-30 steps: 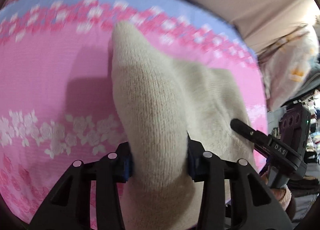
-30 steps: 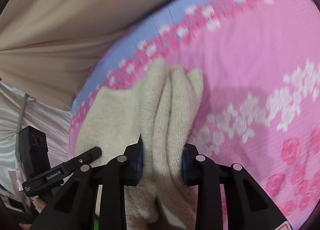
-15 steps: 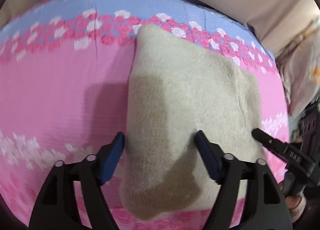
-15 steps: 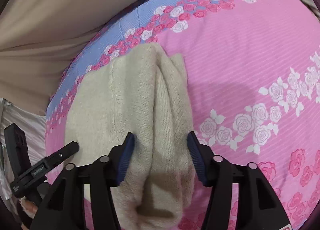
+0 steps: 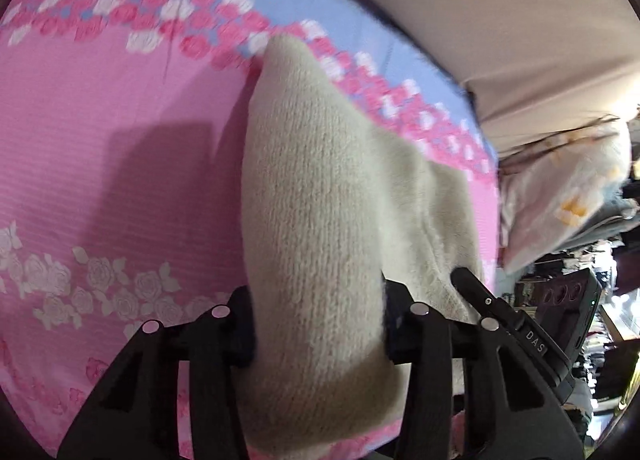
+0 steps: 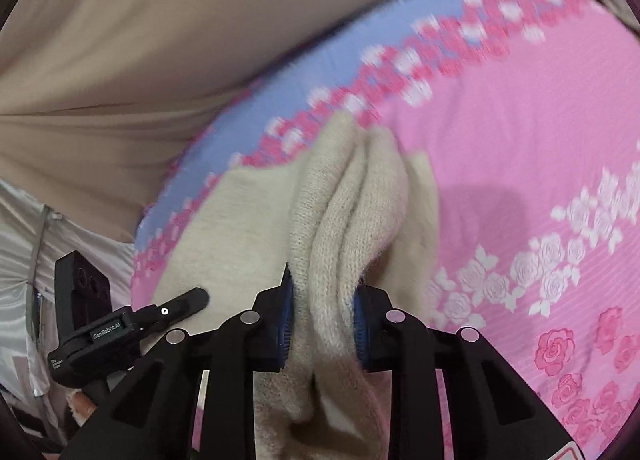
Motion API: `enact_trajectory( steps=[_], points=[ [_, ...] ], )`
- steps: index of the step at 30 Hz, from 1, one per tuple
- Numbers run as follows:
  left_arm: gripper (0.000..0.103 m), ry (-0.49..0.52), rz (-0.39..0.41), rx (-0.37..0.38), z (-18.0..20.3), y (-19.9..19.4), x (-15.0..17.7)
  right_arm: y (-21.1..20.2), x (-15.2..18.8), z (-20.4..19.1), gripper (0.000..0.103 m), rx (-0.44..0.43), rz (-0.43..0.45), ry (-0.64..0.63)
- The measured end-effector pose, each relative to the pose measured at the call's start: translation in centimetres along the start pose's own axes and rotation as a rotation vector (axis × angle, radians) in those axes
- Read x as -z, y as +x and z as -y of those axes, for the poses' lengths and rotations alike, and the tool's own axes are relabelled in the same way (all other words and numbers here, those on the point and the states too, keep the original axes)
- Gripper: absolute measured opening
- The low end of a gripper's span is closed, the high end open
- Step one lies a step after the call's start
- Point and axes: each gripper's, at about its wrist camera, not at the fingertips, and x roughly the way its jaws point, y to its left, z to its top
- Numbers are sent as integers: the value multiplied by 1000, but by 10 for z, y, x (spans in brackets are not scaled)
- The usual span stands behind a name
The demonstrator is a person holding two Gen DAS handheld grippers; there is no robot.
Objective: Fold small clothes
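Spread over the bed, a pink rose-print sheet [image 5: 120, 148] carries the beige knit garment [image 5: 320, 200], soft, light and floppy, best gripped at its near edge, where the left gripper [image 5: 318, 324] and right gripper [image 6: 323, 312] pinch bunched folds.

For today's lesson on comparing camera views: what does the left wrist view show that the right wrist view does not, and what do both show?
Only the left wrist view shows the pale pillow with orange marks and the cluttered shelves at right. Only the right wrist view shows the silvery white cloth at left. Both show the beige knit garment on the pink rose-print sheet, the tan cloth behind, and the left gripper and right gripper each shut on a bunched fold.
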Motion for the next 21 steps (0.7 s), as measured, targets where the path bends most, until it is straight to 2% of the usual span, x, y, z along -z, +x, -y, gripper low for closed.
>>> enact_trajectory(
  steps=[6,8,10,13,16,17,19,20,21],
  points=[
    [43,112,80,92,30,-78,-13,-49,-16,-74,24,-68,115,-110],
    [43,147,122,92,30,-104,-19,-48,-20,-90,24,-63,120,-139],
    [44,164,155,58,22,-117,-27,-26,-20,-93,24,-25,92,-142],
    [44,117,136,6,-14,-110,-33,35,-4,-65,25,-13,-16,-73],
    [44,49,78,-79,-64,-74,-30,103,25,-41,25,12,-150,-28],
    [44,21,61,-108,-81,-62,-26,118,36,-39,29,32,-180,-36],
    [48,-50,47,-155,-117,-42,-13,122,47,-38,40,25,-150,-47],
    [51,-76,59,-134,-128,-40,-8,118,47,-40,52,45,-135,-52],
    [56,-94,79,-111,-136,-41,-4,113,46,-42,58,69,-122,-67]
  ],
)
